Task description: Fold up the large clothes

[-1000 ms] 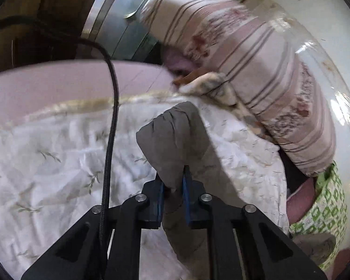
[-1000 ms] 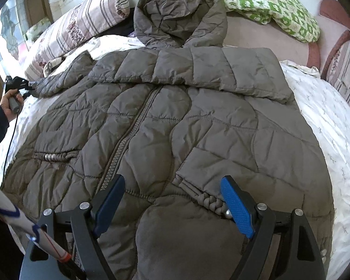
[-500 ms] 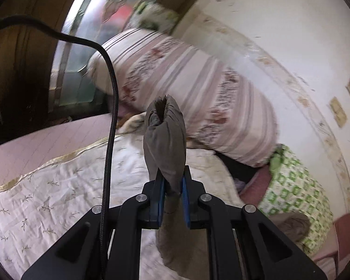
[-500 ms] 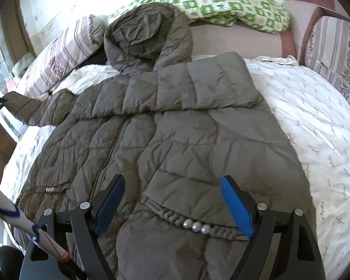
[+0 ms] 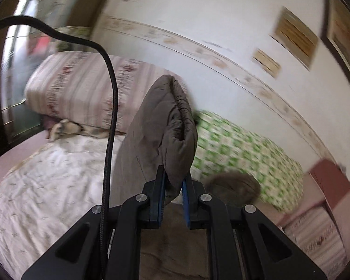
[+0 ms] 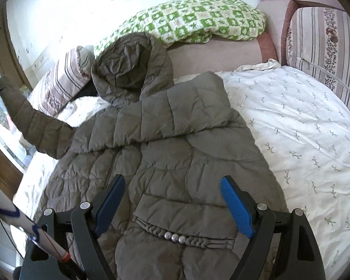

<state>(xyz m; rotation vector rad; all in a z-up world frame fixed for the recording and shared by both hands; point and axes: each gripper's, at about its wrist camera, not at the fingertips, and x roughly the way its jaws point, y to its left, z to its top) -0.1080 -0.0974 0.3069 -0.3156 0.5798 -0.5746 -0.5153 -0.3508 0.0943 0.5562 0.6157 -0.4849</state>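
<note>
your left gripper [image 5: 173,182] is clamping the cuff [image 5: 172,126] of a quilted grey-brown puffer jacket [image 6: 165,154], the gathered elastic edge standing up above the blue pads toward 12 o'clock. in the right wrist view the sleeve [image 6: 37,126] is rising off the bed toward 10 o'clock, while the rest of the jacket is lying flat, front up, on the white sheet [image 6: 303,126]. the sheet is looking crumpled, printed with small grey-green sprigs. the hood [image 6: 130,67] is crinkled and puffed at 12 o'clock, and a braided pocket trim with three pearly beads [image 6: 174,237] is sitting near 6 o'clock.

your right gripper [image 6: 172,206] is hovering over the lower front of the jacket with its blue pads spread wide, gripping nothing.

a green-and-cream patchwork blanket [image 6: 198,21] is lying bunched past the hood, a striped floral pillow [image 6: 63,81] is leaning at 10 o'clock, and a pale wall [image 5: 221,23] with a faded border is running behind. the left view is blurring.
</note>
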